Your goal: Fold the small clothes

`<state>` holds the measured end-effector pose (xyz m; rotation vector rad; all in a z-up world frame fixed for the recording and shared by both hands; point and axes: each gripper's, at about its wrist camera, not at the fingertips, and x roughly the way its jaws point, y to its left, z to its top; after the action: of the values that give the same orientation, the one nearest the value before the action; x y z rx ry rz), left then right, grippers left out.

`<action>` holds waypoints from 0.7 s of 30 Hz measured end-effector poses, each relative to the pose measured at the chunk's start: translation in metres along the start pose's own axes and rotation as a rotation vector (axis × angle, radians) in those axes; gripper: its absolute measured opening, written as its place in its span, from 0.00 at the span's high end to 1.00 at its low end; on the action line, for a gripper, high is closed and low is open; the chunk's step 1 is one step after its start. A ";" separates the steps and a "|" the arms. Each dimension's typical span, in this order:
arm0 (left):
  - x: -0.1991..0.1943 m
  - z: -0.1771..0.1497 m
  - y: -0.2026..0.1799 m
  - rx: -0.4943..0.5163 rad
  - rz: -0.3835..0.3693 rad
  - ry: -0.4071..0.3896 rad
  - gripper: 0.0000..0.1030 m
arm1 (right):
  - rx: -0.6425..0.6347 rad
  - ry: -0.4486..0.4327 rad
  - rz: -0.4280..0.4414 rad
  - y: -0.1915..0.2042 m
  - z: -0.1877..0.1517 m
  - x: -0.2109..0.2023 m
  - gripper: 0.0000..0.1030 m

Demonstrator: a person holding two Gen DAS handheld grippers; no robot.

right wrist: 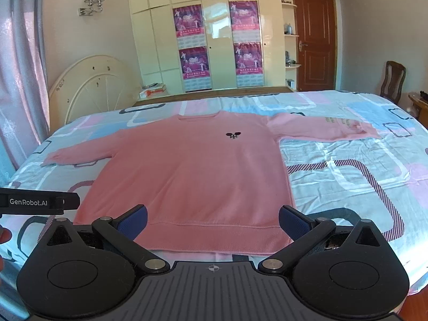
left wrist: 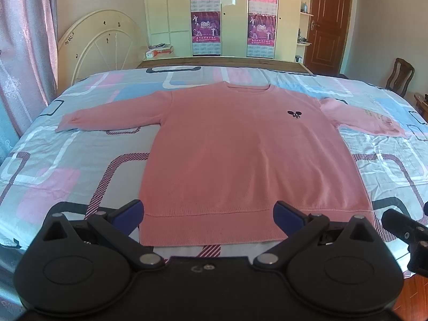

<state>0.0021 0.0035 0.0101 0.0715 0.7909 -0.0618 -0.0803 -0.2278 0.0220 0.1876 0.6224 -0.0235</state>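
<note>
A pink long-sleeved sweater [left wrist: 235, 155] [right wrist: 192, 176] lies flat, front up, on the bed with both sleeves spread out to the sides and its hem nearest me. A small dark emblem [left wrist: 294, 114] marks its chest. My left gripper [left wrist: 208, 218] hovers open just before the hem, blue pads wide apart, nothing between them. My right gripper [right wrist: 212, 223] is open too, above the hem's right part, holding nothing. The left gripper's body [right wrist: 40, 202] shows at the left edge of the right wrist view; the right gripper's body [left wrist: 409, 235] shows at the right edge of the left one.
The bed [left wrist: 67, 160] carries a patterned sheet of pink, blue and grey. A cream headboard [left wrist: 104, 42] stands at the far left, wardrobes with posters [left wrist: 232, 13] behind, a brown door [left wrist: 327, 21] and a wooden chair [left wrist: 400, 76] to the right. A curtain [left wrist: 24, 53] hangs at left.
</note>
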 end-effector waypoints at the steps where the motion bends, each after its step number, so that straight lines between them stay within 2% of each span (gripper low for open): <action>1: 0.002 0.002 0.000 0.000 0.000 0.002 0.00 | 0.001 0.001 -0.004 0.000 0.001 0.002 0.00; 13: 0.040 0.031 0.004 0.016 0.000 0.019 0.00 | 0.030 0.000 -0.042 -0.004 0.026 0.039 0.00; 21: 0.080 0.061 0.006 0.039 -0.026 0.033 0.00 | 0.051 -0.004 -0.093 -0.008 0.046 0.074 0.00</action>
<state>0.1015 0.0022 -0.0040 0.0988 0.8235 -0.1008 0.0061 -0.2414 0.0141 0.2080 0.6265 -0.1292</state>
